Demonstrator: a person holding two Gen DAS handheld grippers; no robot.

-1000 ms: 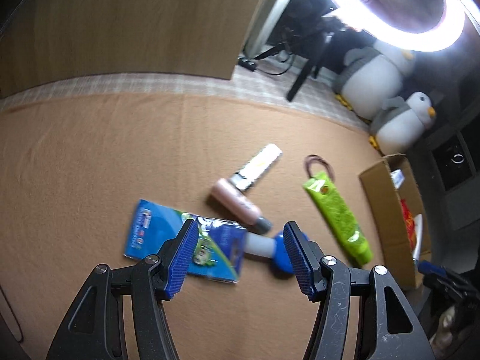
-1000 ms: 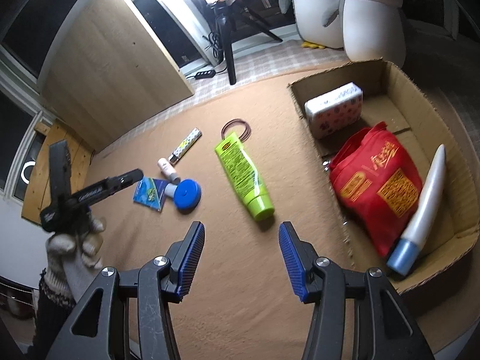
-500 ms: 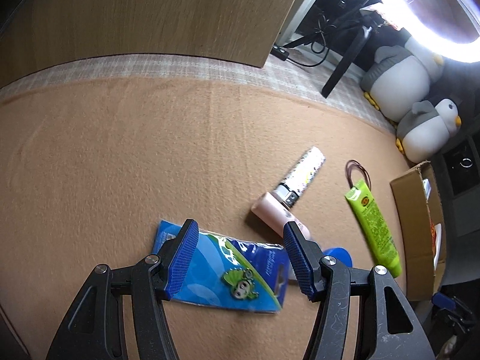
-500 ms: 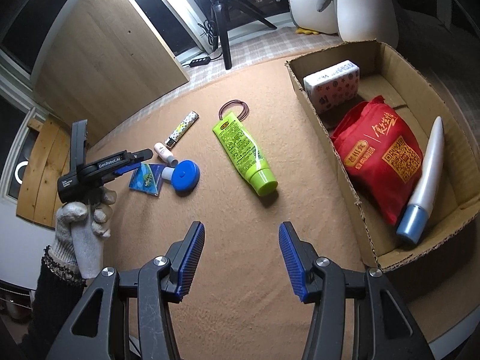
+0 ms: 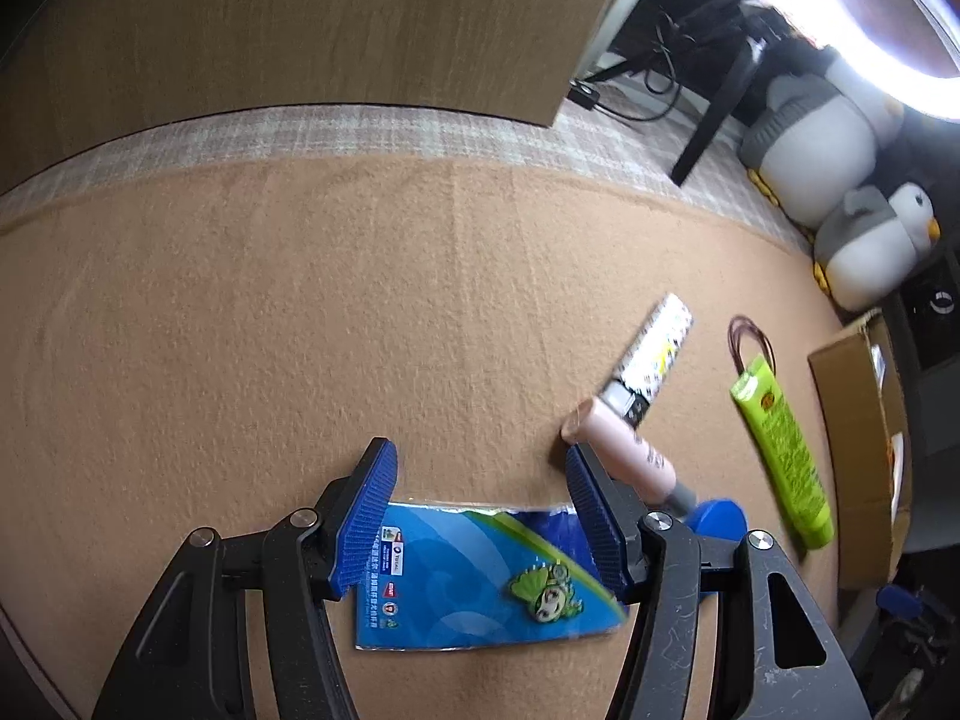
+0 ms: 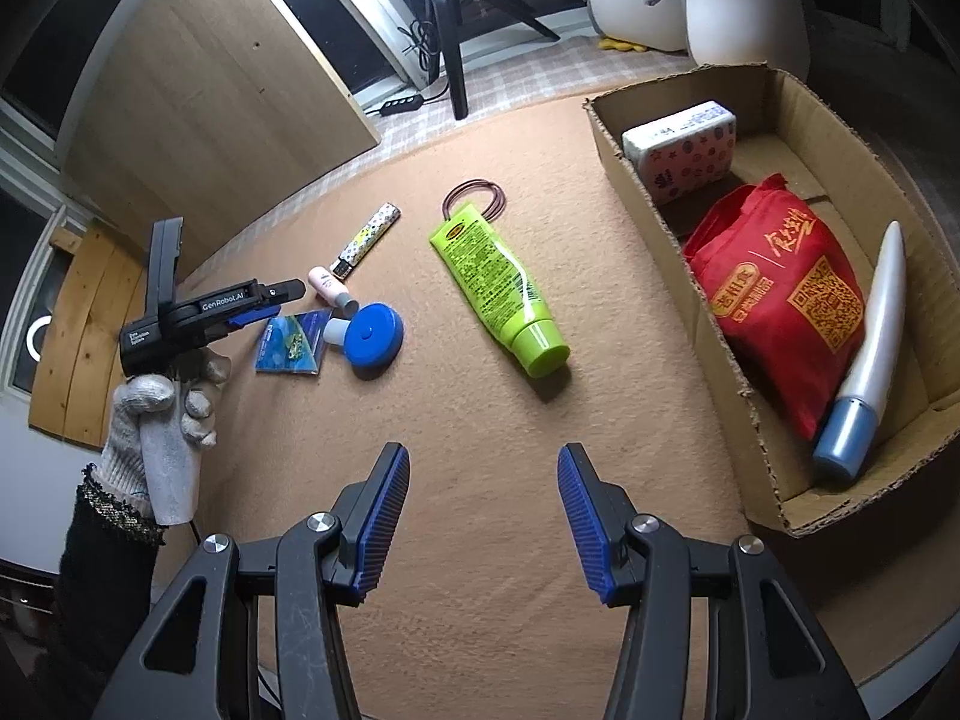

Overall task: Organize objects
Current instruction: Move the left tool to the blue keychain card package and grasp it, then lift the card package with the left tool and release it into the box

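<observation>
Left gripper [image 5: 480, 516] fingers spread – straddling blue packet [image 5: 480, 576], not pressing.

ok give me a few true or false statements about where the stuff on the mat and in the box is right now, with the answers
1. The red bag lies inside the cardboard box. True.
2. The green tube is in the box. False: it lies on the tan mat, outside the box.
3. The left gripper has open jaws on either side of the blue packet. True.
4. The right gripper is clamped on the green tube. False: its jaws are open and empty, well short of the tube.
5. The white bottle with a blue cap stands upright on the mat. False: it lies in the box beside the red bag.
</observation>
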